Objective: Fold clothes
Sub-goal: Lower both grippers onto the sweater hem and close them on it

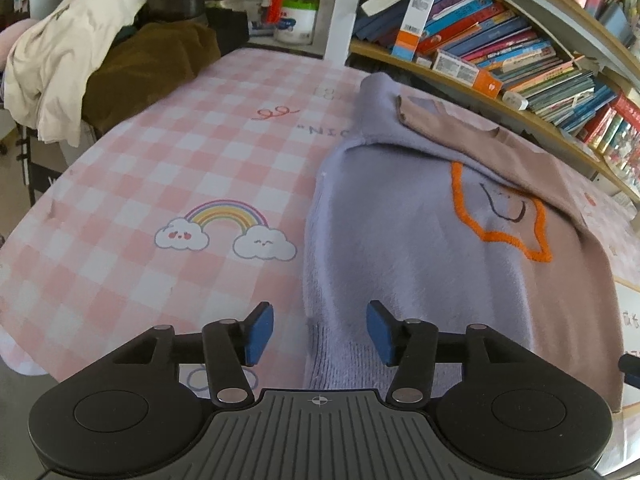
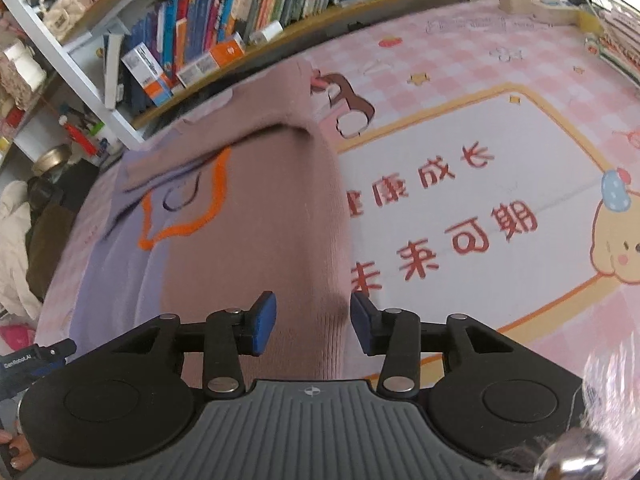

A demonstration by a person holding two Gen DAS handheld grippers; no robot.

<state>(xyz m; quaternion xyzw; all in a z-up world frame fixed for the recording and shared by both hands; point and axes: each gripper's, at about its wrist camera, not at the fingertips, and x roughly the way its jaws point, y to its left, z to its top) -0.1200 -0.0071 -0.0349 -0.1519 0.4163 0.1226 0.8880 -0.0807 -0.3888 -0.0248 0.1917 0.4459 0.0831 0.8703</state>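
1. A table under a pink checked mat (image 1: 168,168) stands against a bookshelf (image 1: 532,60) packed with books
2. The sweater (image 1: 400,240), lilac and tan with an orange star outline and a smiling face, lies flat along the shelf side of the mat, sleeves folded across its chest
3. The left gripper (image 1: 320,332) hangs spread wide over the lilac hem, gripping nothing
4. The right gripper (image 2: 313,326) is likewise parted, empty, over the tan hem
5. Mat print: a rainbow (image 1: 226,220) between clouds, red Chinese characters (image 2: 460,224), a cartoon bear (image 2: 618,236)
6. A cream garment (image 1: 68,48) lies heaped at the far end
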